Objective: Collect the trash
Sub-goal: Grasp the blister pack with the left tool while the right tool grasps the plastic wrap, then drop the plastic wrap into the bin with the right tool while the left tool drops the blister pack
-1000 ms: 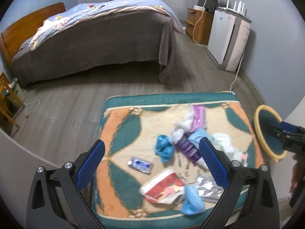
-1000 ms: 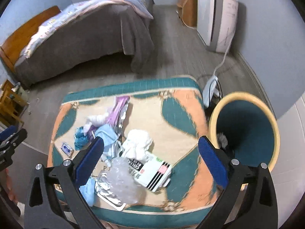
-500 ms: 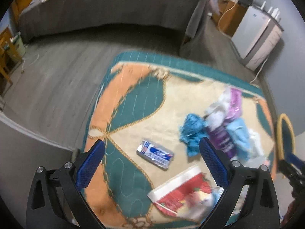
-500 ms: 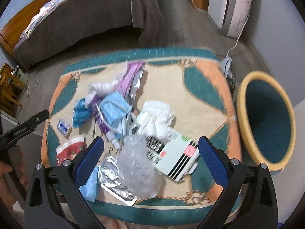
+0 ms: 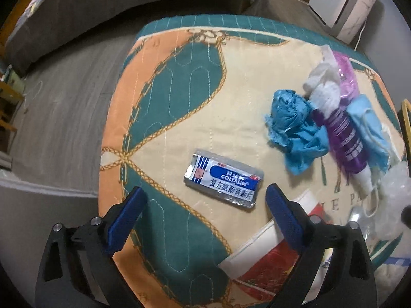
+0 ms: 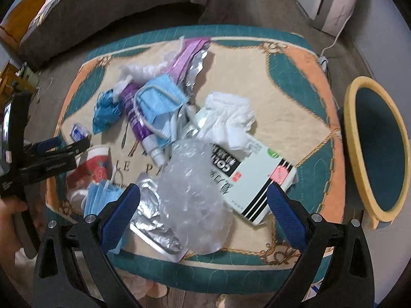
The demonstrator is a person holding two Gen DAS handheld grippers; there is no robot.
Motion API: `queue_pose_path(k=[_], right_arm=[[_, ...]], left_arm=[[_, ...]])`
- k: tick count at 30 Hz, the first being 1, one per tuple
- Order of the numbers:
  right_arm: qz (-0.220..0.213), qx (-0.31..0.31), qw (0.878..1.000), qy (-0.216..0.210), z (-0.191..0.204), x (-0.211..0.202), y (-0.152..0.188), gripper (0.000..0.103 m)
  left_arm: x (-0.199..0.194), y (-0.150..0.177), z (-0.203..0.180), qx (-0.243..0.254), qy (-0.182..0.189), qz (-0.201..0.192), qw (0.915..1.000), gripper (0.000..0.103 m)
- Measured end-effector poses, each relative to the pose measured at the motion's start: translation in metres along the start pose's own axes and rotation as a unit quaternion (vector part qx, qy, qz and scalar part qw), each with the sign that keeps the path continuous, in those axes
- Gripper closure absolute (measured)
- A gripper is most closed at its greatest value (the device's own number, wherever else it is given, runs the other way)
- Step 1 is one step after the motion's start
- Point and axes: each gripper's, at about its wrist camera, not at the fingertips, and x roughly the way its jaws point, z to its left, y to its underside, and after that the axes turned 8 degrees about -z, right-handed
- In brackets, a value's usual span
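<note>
- The step in hand looks like the approach to a first pick: the left claw (image 5: pixel 203 206) hangs with its jaws wide apart, holding nothing, just short of a flat foil medicine sachet (image 5: pixel 223 177) that lies alone on the quilted table (image 5: pixel 164 97).
- The right claw (image 6: pixel 204 205) is likewise spread and empty, above a crumpled clear plastic bag (image 6: pixel 194 195) and a black-and-white medicine box (image 6: pixel 253 177).
- The rest of the trash sits in a heap mid-table: a blue face mask (image 6: pixel 160 100), a purple tube (image 6: pixel 138 118), a white tissue wad (image 6: pixel 227 118), crushed foil (image 6: pixel 154 220) and a teal rag (image 5: pixel 292 125).
- The bin (image 6: pixel 355 151), yellow-rimmed, stands off the table's right edge, near the right claw and well apart from the sachet.
- My judgement: the sachet is thin and lies flat, so the left claw must come down low, straddle its short width and pinch an edge before carrying it across to the bin.
</note>
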Motion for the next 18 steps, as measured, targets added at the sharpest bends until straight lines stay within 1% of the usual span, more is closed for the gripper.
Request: queue_pose_path(k=[1,2,3,4,5,6,7,8,9,10,11,12,14,15,16,18], right_arm=[[0.005,-0.003,1.0,-0.003,0.001,0.001,0.001,0.012],[0.009,-0.006,1.0,-0.002,0.002,0.002,0.002,0.02],[0.013,-0.008,1.0,-0.001,0.002,0.002,0.003,0.026],[0.019,-0.008,1.0,-0.001,0.002,0.004,0.004,0.037],[0.024,-0.006,1.0,-0.003,0.001,0.005,0.004,0.045],[0.029,-0.005,1.0,-0.007,0.001,0.006,0.005,0.047],[0.03,-0.005,0.999,-0.012,0.002,0.006,0.006,0.055],[0.03,-0.011,0.999,-0.014,0.003,0.005,0.007,0.06],[0.029,-0.017,0.999,-0.013,0.004,0.004,0.007,0.062],[0.029,-0.027,0.999,-0.011,0.006,0.003,0.007,0.071],[0.029,-0.032,0.999,-0.012,0.007,0.002,0.007,0.075],[0.028,-0.034,0.999,-0.013,0.007,0.0,0.007,0.076],[0.019,-0.032,0.999,-0.016,0.004,-0.006,0.004,0.08],[0.012,-0.028,0.999,-0.017,0.001,-0.011,0.002,0.08],[0.007,-0.025,1.0,-0.018,-0.002,-0.014,0.001,0.08],[-0.009,-0.017,1.0,-0.017,-0.012,-0.025,-0.003,0.081]], left_arm=[[0.0,0.0,-0.001,0.003,0.0,-0.002,1.0,0.011],[0.001,0.0,-0.001,0.007,-0.001,-0.004,1.0,0.017],[0.001,0.0,-0.002,0.011,-0.003,-0.006,0.9999,0.018],[0.0,0.0,-0.004,0.017,-0.006,-0.008,0.9998,0.018],[0.001,0.0,-0.005,0.02,-0.007,-0.01,0.9997,0.019],[0.0,0.0,-0.006,0.022,-0.007,-0.012,0.9997,0.019],[0.0,0.0,-0.008,0.027,-0.007,-0.016,0.9995,0.022],[0.0,-0.001,-0.011,0.03,-0.005,-0.02,0.9993,0.028],[-0.002,-0.001,-0.014,0.037,0.001,-0.024,0.999,0.033],[-0.003,-0.002,-0.017,0.043,0.006,-0.027,0.9987,0.042],[-0.002,-0.004,-0.021,0.049,0.002,-0.027,0.9984,0.042],[-0.004,-0.004,-0.025,0.058,-0.003,-0.029,0.9979,0.042],[-0.009,-0.008,-0.027,0.056,-0.006,-0.04,0.9976,0.042],[-0.014,-0.011,-0.026,0.051,-0.009,-0.05,0.9974,0.042],[-0.024,-0.015,-0.027,0.041,-0.007,-0.07,0.9967,0.042],[-0.036,-0.023,-0.029,0.036,-0.016,-0.097,0.9945,0.042]])
